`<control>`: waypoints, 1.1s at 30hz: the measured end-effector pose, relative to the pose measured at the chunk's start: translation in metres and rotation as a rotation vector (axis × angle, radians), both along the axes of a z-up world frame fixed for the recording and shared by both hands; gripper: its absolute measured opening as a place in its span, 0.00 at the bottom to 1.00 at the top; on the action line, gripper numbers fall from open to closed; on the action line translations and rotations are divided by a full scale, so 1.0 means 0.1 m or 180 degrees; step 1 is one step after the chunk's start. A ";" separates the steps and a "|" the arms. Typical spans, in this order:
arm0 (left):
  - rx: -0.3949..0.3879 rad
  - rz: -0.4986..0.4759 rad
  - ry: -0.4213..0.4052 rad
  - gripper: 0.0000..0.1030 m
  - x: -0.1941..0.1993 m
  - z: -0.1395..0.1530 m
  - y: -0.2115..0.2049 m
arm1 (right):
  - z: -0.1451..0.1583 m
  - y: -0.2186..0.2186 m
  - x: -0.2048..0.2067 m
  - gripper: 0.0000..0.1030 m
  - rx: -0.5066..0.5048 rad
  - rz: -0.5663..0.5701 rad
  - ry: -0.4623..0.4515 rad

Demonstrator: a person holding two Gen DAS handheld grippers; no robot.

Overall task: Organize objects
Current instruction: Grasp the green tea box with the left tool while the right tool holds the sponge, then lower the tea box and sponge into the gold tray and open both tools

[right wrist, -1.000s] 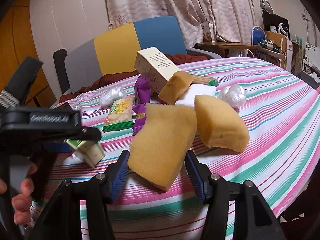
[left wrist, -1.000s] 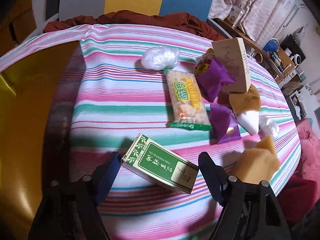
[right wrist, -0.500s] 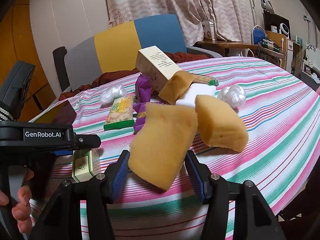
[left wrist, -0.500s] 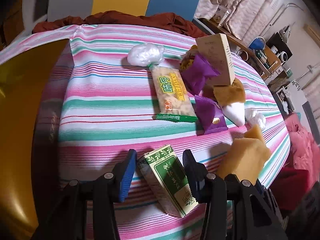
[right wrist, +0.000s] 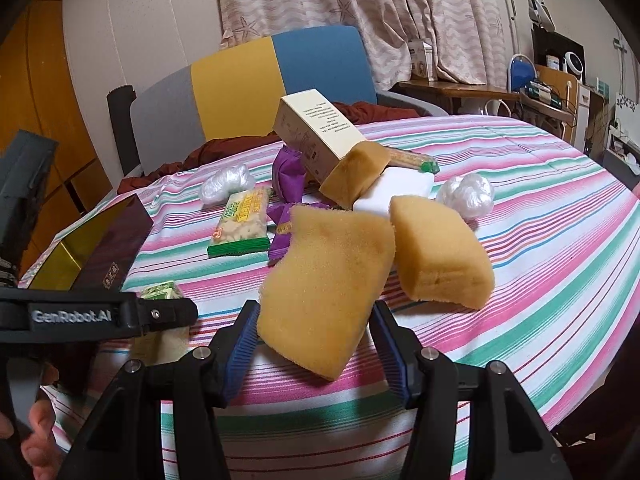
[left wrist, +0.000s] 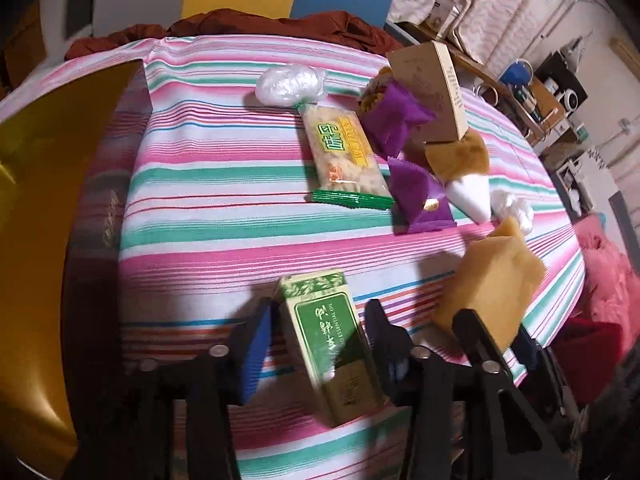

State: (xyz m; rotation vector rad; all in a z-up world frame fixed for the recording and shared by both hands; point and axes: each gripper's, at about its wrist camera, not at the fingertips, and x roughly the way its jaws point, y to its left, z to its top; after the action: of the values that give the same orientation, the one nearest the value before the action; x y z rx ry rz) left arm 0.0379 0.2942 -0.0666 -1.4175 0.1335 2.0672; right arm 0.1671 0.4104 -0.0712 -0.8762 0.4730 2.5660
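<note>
Left gripper (left wrist: 320, 336) clamped on the green box (left wrist: 330, 344), one only, lifted just over the near edge of the desk (left wrist: 224, 184). Right gripper (right wrist: 312, 344) clamped on one yellow sponge (right wrist: 324, 280), held above the cloth.

Count:
- sponges: 3. Held one, a second sponge (right wrist: 440, 256) lying just right of it, a third sponge (right wrist: 354, 174) propped under the beige carton (right wrist: 316, 136).
- cartons: beige one tilted, leaning on the pile; plus the green one in the left gripper.
- purple packets: 2. An upper packet (left wrist: 394, 114) against the carton, a lower packet (left wrist: 420, 196) flat on the cloth.
- cracker pack (left wrist: 346, 156): 1, flat, mid-desk.
- clear plastic wads: 2. A far wad (left wrist: 290, 84) and a right wad (right wrist: 466, 196).
- white block (right wrist: 400, 188): 1, touching the third sponge.
- dark gift box with gold inside (right wrist: 100, 248): 1, at the left edge.

Surface: round desk under a pink/green/white striped cloth. Room: chair (right wrist: 280, 80) with grey, yellow and blue back panels behind the desk, rust-coloured fabric on it, patterned curtains (right wrist: 360, 12), cluttered side desk far right.
</note>
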 end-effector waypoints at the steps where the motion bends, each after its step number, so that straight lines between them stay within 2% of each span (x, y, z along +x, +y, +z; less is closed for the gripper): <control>1: -0.0015 -0.0033 0.0033 0.34 0.01 0.01 0.00 | 0.01 -0.01 0.00 0.53 0.0008 -0.0004 -0.0003; 6: 0.0226 -0.0052 -0.0036 0.34 0.04 0.06 -0.10 | 0.04 -0.04 0.01 0.50 0.0085 -0.0012 -0.0012; 10: 0.0437 -0.0109 0.0041 0.34 0.10 0.25 -0.21 | 0.10 -0.09 0.03 0.49 0.0139 0.0019 0.0047; 17: 0.0668 -0.0063 0.0342 0.34 0.12 0.64 -0.58 | 0.16 -0.21 -0.03 0.49 0.0161 0.0125 0.0035; 20: 0.0650 0.0063 0.0430 0.34 0.05 0.70 -0.81 | 0.17 -0.28 -0.06 0.49 0.0133 0.0183 0.0035; 24: 0.0614 0.0318 0.0410 0.34 -0.12 0.66 -1.18 | 0.20 -0.38 -0.10 0.49 0.0092 0.0262 0.0050; 33: 0.0452 0.0883 0.0383 0.34 -0.45 0.45 -1.98 | 0.59 -0.79 -0.22 0.49 0.0123 0.0614 0.0308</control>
State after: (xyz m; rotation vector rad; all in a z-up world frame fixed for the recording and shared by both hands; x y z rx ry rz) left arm -0.0075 0.0958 -0.0216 -1.2842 -0.1676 2.3362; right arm 0.1454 0.3318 -0.0125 -0.8231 0.3818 2.7936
